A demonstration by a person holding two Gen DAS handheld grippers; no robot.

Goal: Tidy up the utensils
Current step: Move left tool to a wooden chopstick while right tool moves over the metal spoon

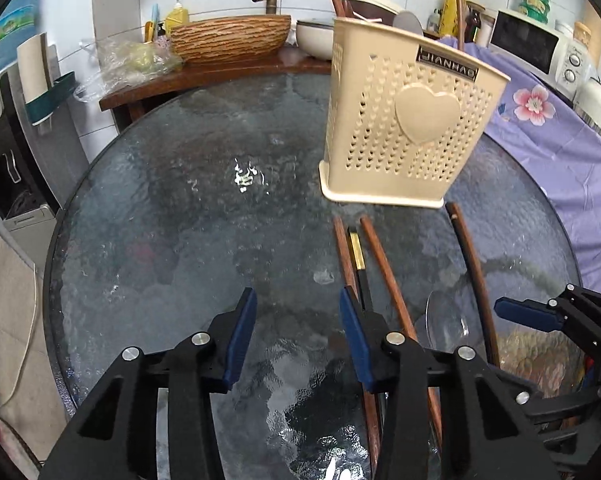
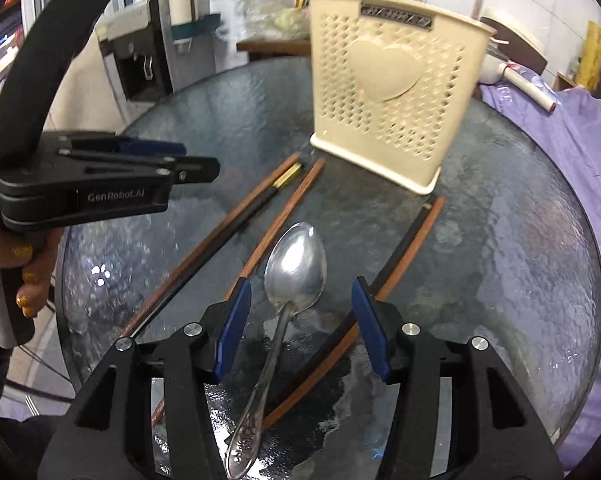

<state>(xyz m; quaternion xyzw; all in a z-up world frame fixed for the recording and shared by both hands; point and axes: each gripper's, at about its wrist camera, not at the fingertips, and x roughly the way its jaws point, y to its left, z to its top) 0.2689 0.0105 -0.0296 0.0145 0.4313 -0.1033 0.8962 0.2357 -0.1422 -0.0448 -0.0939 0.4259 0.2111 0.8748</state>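
We see a round glass table [image 1: 160, 240] with a cream holder [image 1: 404, 120] standing upright on it, toward the far edge, with little heart holes and one big heart on its side. In front of the holder lie brown chopsticks [image 2: 284, 208] flat on the glass, and one dark chopstick with a gold end [image 2: 288, 178] lies between two of them. One more brown chopstick [image 2: 404, 248] lies apart, nearer the right edge. A shiny metal spoon [image 2: 296, 268] lies between these, bowl pointing toward the holder. Our right gripper [image 2: 300, 320] hangs over the spoon with its blue pads [image 2: 232, 328] apart, one on each side of the handle, not pressing it. Our left gripper [image 1: 296, 340] is over bare glass just left of the chopsticks, its pads apart with nothing between them. A hand [image 2: 28, 272] holds its grip. Past the far edge stand a wood-look sink bowl [image 1: 228, 38] and a water machine [image 2: 140, 56]. A purple flower cloth [image 1: 560, 152] lies beside the right edge, with a white microwave [image 1: 540, 48] behind it.
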